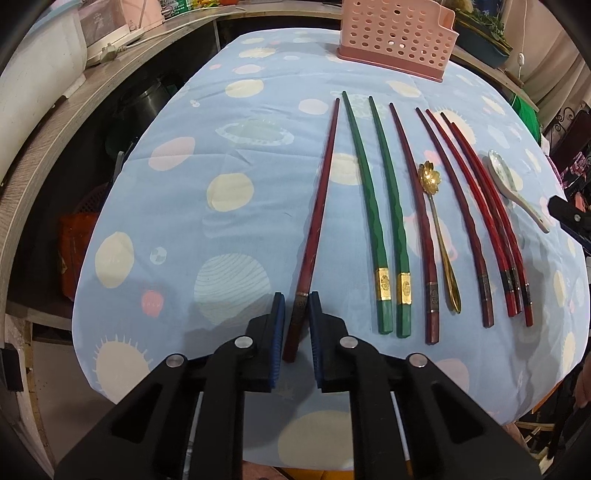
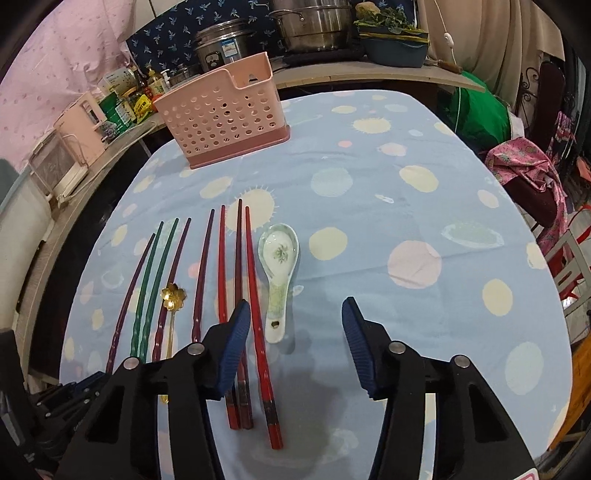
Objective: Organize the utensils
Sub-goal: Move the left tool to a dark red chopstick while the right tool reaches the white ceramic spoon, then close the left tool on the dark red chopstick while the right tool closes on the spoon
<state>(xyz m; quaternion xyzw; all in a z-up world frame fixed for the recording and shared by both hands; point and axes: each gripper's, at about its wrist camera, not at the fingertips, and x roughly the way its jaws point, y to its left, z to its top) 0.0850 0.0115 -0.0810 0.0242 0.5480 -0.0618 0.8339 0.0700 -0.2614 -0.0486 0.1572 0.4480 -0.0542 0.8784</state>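
Several chopsticks lie side by side on the blue dotted tablecloth [image 1: 177,229]. My left gripper [image 1: 297,314] is shut on the handle of the leftmost dark red chopstick [image 1: 322,192], which still lies on the cloth. To its right lie two green chopsticks [image 1: 369,206], a gold flower spoon [image 1: 430,175], red chopsticks [image 1: 480,206] and a white ceramic spoon [image 1: 509,181]. My right gripper [image 2: 295,328] is open low over the cloth. The ceramic spoon's [image 2: 279,254] handle and one red chopstick [image 2: 255,288] lie between its fingers, untouched. The pink perforated utensil basket [image 2: 221,118] stands at the table's far end.
A wooden counter [image 1: 44,147] with white appliances runs along the left. Steel pots [image 2: 314,26] and a dark planter [image 2: 395,48] stand behind the basket. A chair draped in pink cloth [image 2: 524,166] is past the right table edge. Bare cloth [image 2: 424,206] stretches right of the ceramic spoon.
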